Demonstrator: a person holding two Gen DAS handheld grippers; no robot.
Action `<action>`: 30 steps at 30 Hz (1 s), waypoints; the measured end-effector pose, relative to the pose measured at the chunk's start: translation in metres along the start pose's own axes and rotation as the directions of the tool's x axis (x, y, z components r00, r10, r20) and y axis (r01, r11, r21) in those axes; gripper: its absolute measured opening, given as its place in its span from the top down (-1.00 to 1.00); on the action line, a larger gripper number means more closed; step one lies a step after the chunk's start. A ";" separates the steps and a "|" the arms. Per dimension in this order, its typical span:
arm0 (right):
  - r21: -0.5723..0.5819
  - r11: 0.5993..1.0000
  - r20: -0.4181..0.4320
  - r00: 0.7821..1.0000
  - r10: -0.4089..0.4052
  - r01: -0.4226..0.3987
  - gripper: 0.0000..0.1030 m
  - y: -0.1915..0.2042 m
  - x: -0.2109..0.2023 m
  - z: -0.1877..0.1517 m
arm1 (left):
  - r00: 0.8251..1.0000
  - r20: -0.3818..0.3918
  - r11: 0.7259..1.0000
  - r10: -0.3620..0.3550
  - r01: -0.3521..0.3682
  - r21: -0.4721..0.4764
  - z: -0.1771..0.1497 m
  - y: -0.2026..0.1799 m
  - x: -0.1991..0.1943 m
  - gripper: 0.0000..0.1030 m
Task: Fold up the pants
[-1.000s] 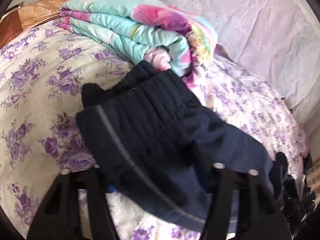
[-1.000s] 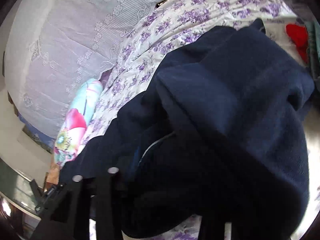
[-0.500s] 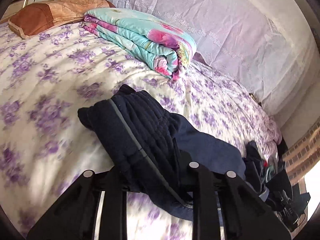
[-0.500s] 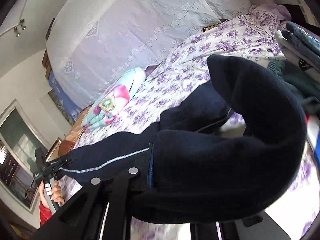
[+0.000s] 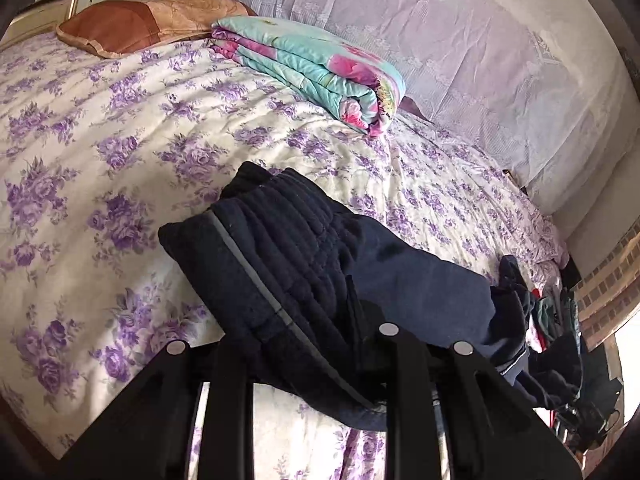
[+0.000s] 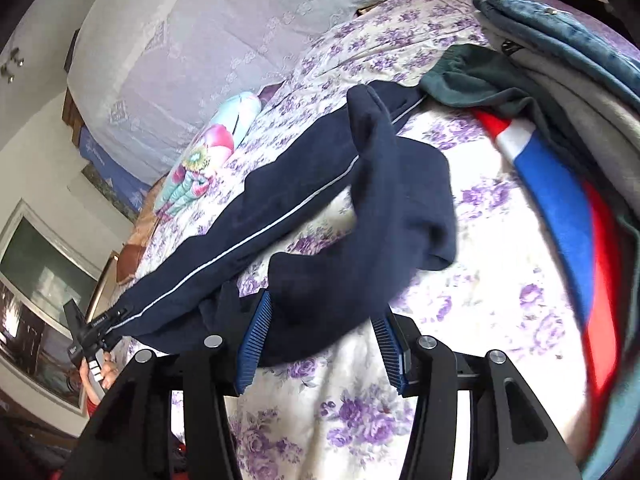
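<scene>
Dark navy pants [image 5: 304, 276] with a thin grey side stripe hang stretched above the floral bed. My left gripper [image 5: 308, 360] is shut on the pants' ribbed waistband end, which drapes over its fingers. In the right wrist view the pants [image 6: 328, 200] run from the far left gripper [image 6: 94, 330] toward me. My right gripper [image 6: 320, 344] has its blue pads [image 6: 256, 340] spread wide, and the pants' leg end lies loosely between them, slipping down to the bedsheet.
A folded turquoise and pink quilt [image 5: 312, 68] and a brown pillow [image 5: 140, 24] lie at the bed's head. A pile of clothes [image 6: 560, 120] in blue, red, grey and green lies to the right. A lace-covered wall [image 5: 460, 40] stands behind the bed.
Both grippers pulled apart and stretched the pants out lengthways. My right gripper opened and the leg end is dropping from its jaws. The left gripper kept its hold.
</scene>
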State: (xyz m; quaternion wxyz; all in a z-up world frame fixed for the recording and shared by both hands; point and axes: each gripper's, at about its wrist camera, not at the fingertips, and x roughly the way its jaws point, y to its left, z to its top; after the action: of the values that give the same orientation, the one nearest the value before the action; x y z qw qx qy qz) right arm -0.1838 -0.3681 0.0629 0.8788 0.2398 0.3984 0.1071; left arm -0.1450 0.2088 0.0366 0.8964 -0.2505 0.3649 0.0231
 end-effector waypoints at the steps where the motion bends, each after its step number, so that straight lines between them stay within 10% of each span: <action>1: -0.027 0.999 0.021 0.999 -0.032 0.033 -0.21 -0.001 -0.011 -0.003 | 0.999 -0.033 1.000 0.016 -0.015 0.023 -0.001 -0.002 -0.002 0.56; 7: -0.076 0.997 0.146 0.989 0.006 0.005 -0.26 0.012 -0.038 0.031 | 0.994 -0.108 0.999 0.026 -0.023 0.030 -0.020 0.001 -0.008 0.49; 19: 0.173 0.985 -0.188 0.982 0.025 0.008 -0.41 -0.002 0.167 0.089 | 0.990 -0.139 0.999 -0.001 0.006 0.034 -0.041 0.000 -0.032 0.45; 22: 0.150 0.989 -0.114 0.993 0.028 -0.011 -0.13 -0.002 0.170 0.089 | 0.988 -0.153 0.999 -0.018 0.022 0.028 -0.046 0.000 -0.034 0.43; 23: 0.140 0.988 -0.105 0.991 0.079 -0.064 0.43 0.000 0.171 0.088 | 0.987 -0.159 0.999 -0.022 0.027 0.027 -0.047 0.000 -0.034 0.42; 25: 0.141 0.984 -0.075 0.990 0.121 -0.110 0.92 -0.001 0.168 0.082 | 0.985 -0.171 0.999 -0.027 0.032 0.025 -0.048 -0.001 -0.035 0.42; 30: 0.044 0.986 0.144 0.978 0.150 -0.158 0.92 0.010 0.110 0.072 | 0.985 -0.170 0.999 -0.033 0.039 0.032 -0.051 -0.002 -0.040 0.42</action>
State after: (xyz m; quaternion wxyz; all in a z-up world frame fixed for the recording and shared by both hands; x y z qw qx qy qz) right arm -0.0572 -0.3418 0.0378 0.8867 0.3009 0.3188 0.1468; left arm -0.2067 0.1891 0.0336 0.8666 -0.2426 0.4355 -0.0211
